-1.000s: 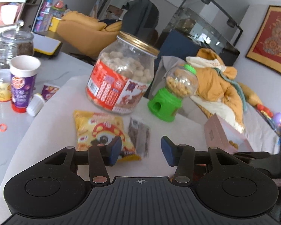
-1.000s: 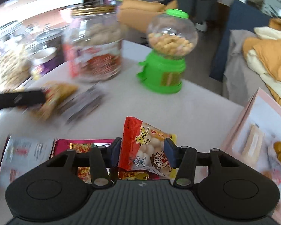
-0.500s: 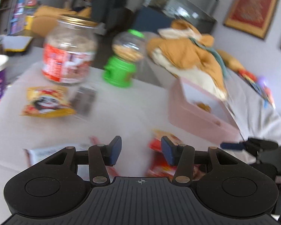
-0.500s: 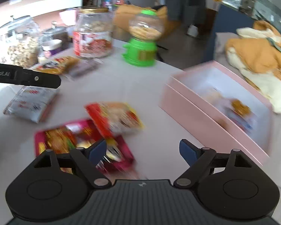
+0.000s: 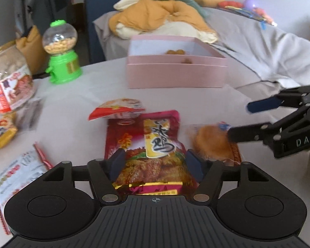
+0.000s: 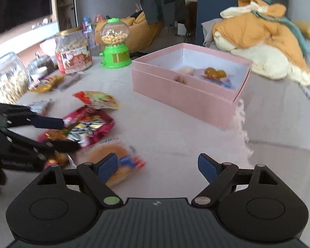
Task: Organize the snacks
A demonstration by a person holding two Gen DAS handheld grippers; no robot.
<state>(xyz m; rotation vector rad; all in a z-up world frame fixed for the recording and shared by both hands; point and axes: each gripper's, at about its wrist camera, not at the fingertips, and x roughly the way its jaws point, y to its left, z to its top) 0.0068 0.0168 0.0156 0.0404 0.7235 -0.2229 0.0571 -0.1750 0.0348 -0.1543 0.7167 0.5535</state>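
Both grippers swung from the jars toward the open pink cardboard box near the cloth-covered table's far edge. Left gripper: jaws opening astride the crimson foil snack pouch, pads apart from it. Right gripper: jaws wide, nothing held, beside the clear-wrapped bun.

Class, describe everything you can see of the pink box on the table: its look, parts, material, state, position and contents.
The pink box is a shallow rectangular box, apparently of card, pale pink outside and white inside. It stands open, with no lid on top; a seam along its side suggests it may sit in a nested tray or lid. It rests flat on the white-covered table, right of the green candy dispenser, beyond the loose snack packets. Inside lie a few wrapped snacks, among them round golden-brown pieces. No gripper touches it.
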